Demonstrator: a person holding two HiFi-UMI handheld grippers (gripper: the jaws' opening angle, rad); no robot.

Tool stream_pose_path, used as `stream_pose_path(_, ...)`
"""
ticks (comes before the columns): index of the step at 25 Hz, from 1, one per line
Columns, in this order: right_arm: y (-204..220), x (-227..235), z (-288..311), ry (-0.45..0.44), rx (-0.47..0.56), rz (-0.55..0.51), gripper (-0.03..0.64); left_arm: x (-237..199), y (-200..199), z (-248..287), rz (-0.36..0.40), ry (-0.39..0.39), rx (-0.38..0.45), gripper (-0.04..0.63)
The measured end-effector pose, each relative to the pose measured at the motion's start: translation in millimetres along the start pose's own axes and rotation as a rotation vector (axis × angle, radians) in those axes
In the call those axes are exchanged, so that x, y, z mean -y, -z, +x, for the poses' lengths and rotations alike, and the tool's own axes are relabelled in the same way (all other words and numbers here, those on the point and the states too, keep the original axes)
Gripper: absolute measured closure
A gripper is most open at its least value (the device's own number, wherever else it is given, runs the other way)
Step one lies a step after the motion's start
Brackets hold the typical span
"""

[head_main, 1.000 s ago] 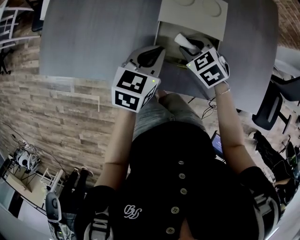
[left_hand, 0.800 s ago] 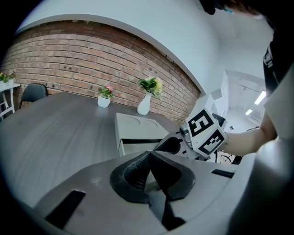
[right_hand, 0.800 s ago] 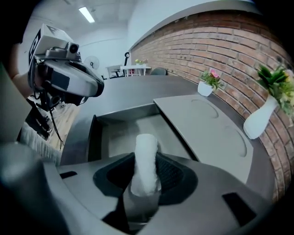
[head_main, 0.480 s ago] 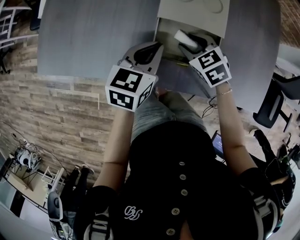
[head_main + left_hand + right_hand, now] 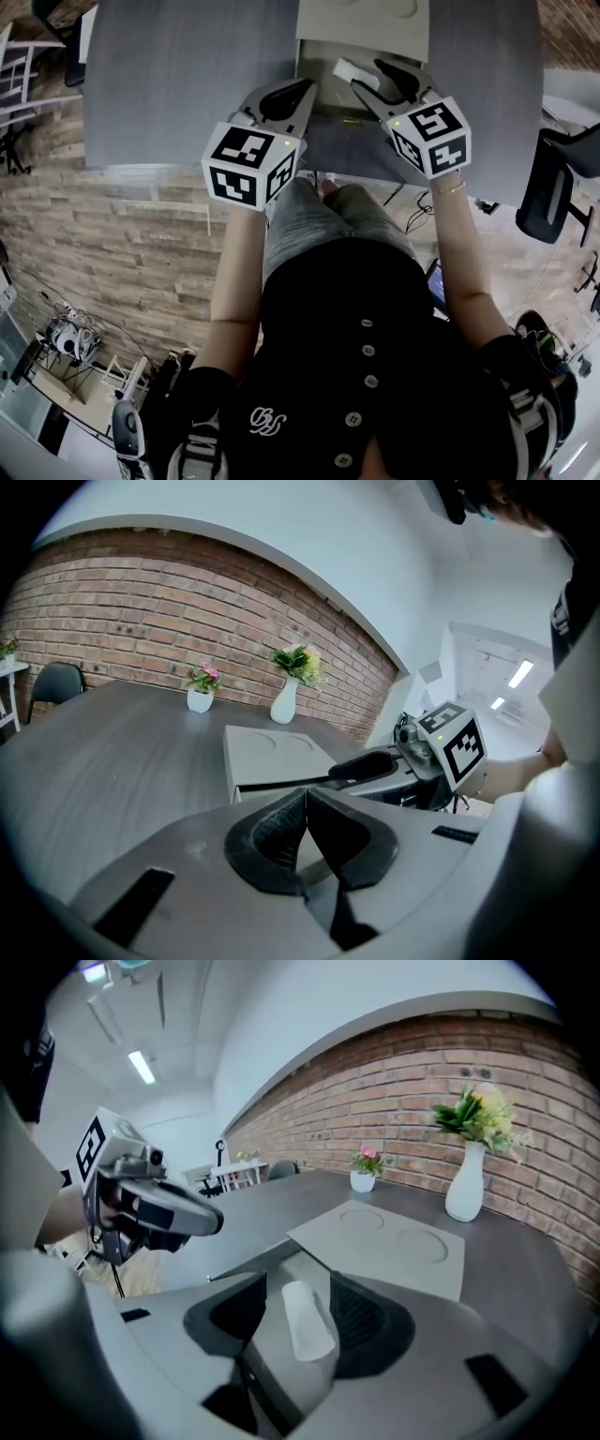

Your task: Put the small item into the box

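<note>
Right claw (image 5: 377, 79) with jaws apart, gripping nothing. Between them, seen along the jaws, the small white item (image 5: 306, 1321), apparently lying loose inside the open box (image 5: 319, 67). Box at the near edge of the table (image 5: 187, 84), towards its right-hand corner. Item clear of one jaw pad and close against the other; touching or not, hard to tell. Left claw (image 5: 305, 795) with jaws together and empty, just beside the box's left wall.

Likeliest trouble: snagging the item on that close pad when backing out, and so dragging it up over the box's front wall and off the near edge. Also possible: knocking the box with either claw, probably a light thing, sliding it towards that edge or tipping the item out. Safest to lift straight clear with jaws kept wide.
</note>
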State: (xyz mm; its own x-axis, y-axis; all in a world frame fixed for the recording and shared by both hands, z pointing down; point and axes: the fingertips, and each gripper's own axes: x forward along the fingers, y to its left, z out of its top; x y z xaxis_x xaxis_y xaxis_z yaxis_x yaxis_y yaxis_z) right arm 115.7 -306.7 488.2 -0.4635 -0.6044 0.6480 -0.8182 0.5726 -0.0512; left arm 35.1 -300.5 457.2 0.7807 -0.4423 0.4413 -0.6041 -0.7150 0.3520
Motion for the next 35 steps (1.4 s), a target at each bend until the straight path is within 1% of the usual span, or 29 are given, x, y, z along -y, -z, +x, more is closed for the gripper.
stream_pose_path(3,-16.9,-2.5,-19.6,0.001,0.096,0.074,0.403,7.1,-8.8,-4.5,0.017,0.0,0.025,0.581)
stream_pose_path(6,-36.6,-3.6,-41.7,0.042,0.217,0.134,0.44,15.4,-18.0,-8.7,0.036,0.013,0.047,0.581)
stream_pose_path(7,-42.4,-4.4,-48.7,0.055,0.254,0.15,0.442,18.7,-21.3,-9.7,0.043,0.02,0.051,0.581)
stream_pose_path(11,-62.8,-9.5,-71.6,0.065,0.351,0.192,0.456,29.4,-36.1,-15.6,0.071,0.036,0.073,0.581)
stream_pose_path(14,-71.7,-13.4,-85.3,0.07,0.381,0.184,0.485,35.8,-44.1,-20.7,0.087,0.039,0.086,0.581)
stream_pose_path(19,-77.6,-19.9,-93.8,0.077,0.381,0.151,0.512,42.4,-57.7,-24.5,0.14,0.035,0.095,0.581)
stream_pose_path(23,-86.2,-27.3,-102.0,0.085,0.421,0.145,0.541,49.1,-65.7,-30.8,0.163,0.042,0.11,0.581)
stream_pose_path(26,-93.8,-37.4,-107.3,0.072,0.46,0.132,0.604,54.3,-66.7,-32.7,0.156,0.052,0.12,0.581)
stream_pose_path(27,-95.3,-41.2,-107.3,0.063,0.47,0.132,0.612,55.2,-66.1,-32.3,0.149,0.056,0.122,0.581)
stream_pose_path(31,-96.0,-50.9,-110.5,0.034,0.488,0.161,0.614,64.0,-63.2,-31.5,0.134,0.084,0.124,0.581)
stream_pose_path(35,-85.8,-56.2,-115.8,0.018,0.49,0.185,0.615,75.3,-55.2,-28.2,0.151,0.087,0.108,0.581)
